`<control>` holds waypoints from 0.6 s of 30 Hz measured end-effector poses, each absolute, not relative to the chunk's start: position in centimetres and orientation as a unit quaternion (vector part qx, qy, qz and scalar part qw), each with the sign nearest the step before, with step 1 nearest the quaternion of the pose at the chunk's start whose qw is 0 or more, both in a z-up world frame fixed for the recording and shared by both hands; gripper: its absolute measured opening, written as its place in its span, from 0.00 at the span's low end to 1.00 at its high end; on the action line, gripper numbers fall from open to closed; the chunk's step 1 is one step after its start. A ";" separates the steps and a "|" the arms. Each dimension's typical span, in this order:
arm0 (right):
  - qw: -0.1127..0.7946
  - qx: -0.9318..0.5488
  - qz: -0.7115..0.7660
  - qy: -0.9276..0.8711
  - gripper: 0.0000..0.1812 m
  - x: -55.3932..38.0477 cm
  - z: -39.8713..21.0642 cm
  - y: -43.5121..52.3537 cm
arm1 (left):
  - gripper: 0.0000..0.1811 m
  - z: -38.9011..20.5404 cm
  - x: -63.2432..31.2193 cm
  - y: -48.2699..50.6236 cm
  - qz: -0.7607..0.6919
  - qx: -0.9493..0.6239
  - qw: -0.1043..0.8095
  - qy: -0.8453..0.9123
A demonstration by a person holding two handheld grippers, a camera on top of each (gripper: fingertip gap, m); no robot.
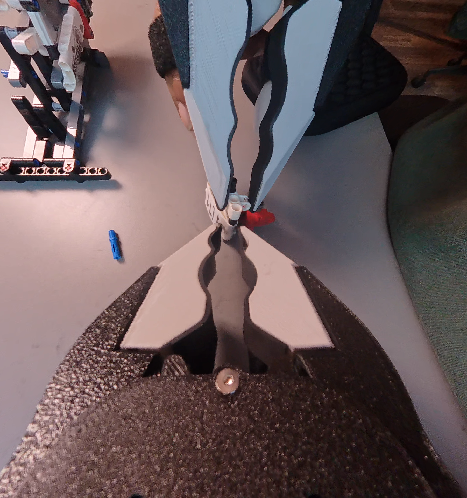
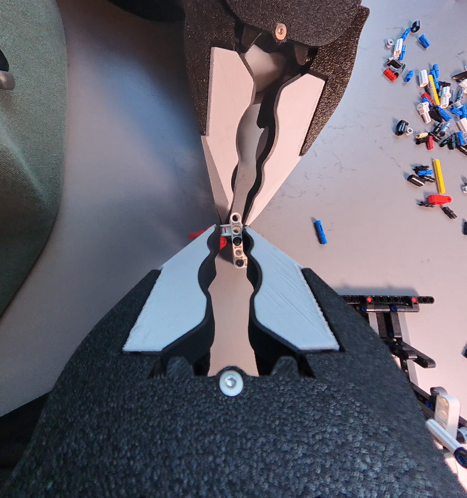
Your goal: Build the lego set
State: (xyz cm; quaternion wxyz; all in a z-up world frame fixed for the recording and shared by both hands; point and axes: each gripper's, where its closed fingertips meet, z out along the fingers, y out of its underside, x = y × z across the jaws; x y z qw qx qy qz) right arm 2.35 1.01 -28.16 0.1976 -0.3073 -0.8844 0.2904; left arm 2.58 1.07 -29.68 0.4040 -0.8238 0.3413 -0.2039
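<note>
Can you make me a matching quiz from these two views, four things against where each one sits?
Things:
1. white beam
2. loose blue pin
3. pile of small parts
4. half-built frame

Places:
A. scattered at the right wrist view's upper right
B. alone on bare table, apart from both hand-held grippers
C. pinched between the tips of both hand-held grippers
D. left wrist view's upper left

Pairs: 1-C, 2-B, 3-A, 4-D

L gripper (image 1: 228, 229), R gripper (image 2: 230, 229) tip-to-tip, clamped.
</note>
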 end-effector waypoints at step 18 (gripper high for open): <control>0.184 -0.314 0.284 -0.887 0.09 2.3 -28.0 1.0 | 0.04 -27.2 2.8 1.0 -0.204 -0.793 0.460 0.343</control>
